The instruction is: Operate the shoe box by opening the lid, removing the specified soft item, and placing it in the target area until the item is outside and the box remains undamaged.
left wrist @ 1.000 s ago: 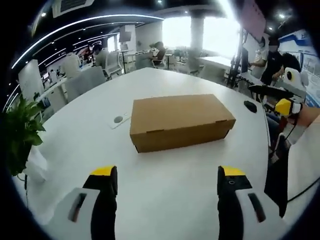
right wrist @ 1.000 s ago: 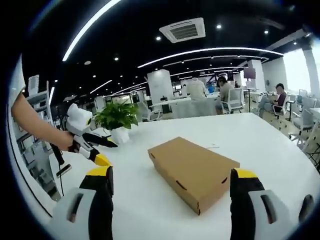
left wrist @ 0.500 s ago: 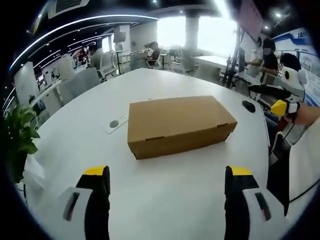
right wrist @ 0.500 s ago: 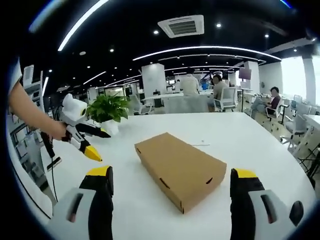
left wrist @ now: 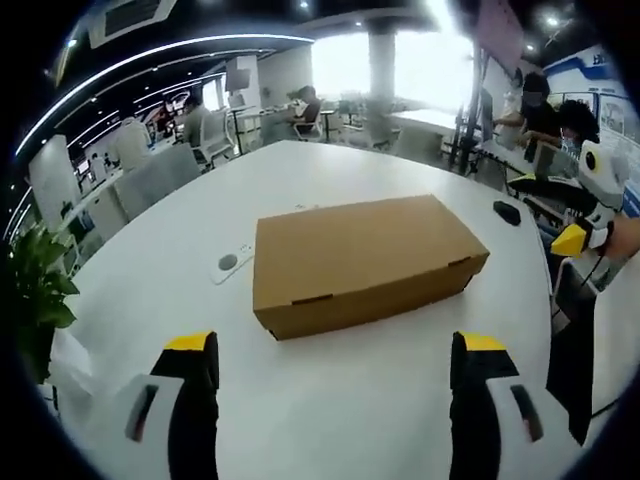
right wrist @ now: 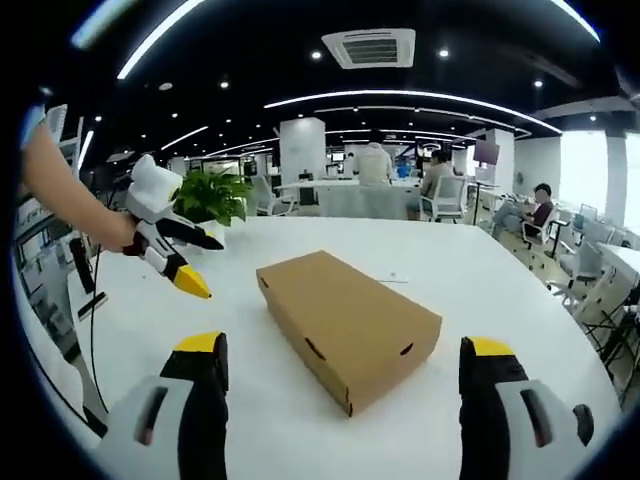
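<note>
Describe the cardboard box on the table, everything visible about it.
The box is a plain brown cardboard shoe box, long and low, unprinted. Its lid is closed, with small tab slots along the side edges. It lies flat near the middle of the white table, skewed to both views. Neither gripper touches it; both sets of jaws stand open short of it. It looks undamaged.

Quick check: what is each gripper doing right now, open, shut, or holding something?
Left gripper: open, holding nothing, short of the closed brown cardboard shoe box.
Right gripper: open, holding nothing, apart from the box.
</note>
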Available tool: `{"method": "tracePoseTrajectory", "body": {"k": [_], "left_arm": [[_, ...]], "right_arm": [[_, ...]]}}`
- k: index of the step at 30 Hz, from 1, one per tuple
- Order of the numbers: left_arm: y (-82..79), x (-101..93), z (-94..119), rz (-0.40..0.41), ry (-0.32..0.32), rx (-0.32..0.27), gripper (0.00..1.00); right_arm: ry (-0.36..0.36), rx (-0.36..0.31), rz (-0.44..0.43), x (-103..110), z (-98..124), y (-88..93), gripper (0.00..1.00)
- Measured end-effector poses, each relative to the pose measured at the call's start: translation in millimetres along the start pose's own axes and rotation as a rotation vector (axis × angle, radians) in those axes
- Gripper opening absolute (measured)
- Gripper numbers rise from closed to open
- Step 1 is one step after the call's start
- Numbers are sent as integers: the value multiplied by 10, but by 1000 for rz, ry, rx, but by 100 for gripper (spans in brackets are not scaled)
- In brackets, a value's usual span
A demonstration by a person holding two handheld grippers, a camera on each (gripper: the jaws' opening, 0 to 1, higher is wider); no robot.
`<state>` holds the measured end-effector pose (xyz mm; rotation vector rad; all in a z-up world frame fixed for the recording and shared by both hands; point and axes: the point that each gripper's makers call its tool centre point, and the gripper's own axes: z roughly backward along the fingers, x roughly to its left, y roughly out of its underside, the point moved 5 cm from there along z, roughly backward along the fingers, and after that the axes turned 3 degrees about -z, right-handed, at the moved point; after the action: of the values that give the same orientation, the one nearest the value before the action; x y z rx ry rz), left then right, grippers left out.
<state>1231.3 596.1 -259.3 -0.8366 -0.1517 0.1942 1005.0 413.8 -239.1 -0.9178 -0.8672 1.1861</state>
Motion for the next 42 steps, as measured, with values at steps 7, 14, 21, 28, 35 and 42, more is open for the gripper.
{"method": "tracePoseTrajectory", "body": {"k": [7, 14, 21, 28, 35, 42], "left_arm": [[-1, -64, -149, -59, 23, 43, 99], [-59, -138, -85, -140, 53, 68, 99], [-22, -50, -41, -106, 19, 57, 99], [56, 10, -63, -126, -4, 120, 98], [-20, 34, -116, -73, 16, 143, 99], [-6, 133, -224, -134, 11, 143, 99]], "right_arm": [[29, -57, 84, 23, 12, -7, 96], [51, -45, 91, -64, 18, -7, 91], [62, 85, 110, -72, -2, 233, 83], [60, 120, 69, -81, -58, 270, 77], [79, 239, 97, -125, -36, 464, 63], [72, 254, 66, -132, -74, 540, 66]]}}
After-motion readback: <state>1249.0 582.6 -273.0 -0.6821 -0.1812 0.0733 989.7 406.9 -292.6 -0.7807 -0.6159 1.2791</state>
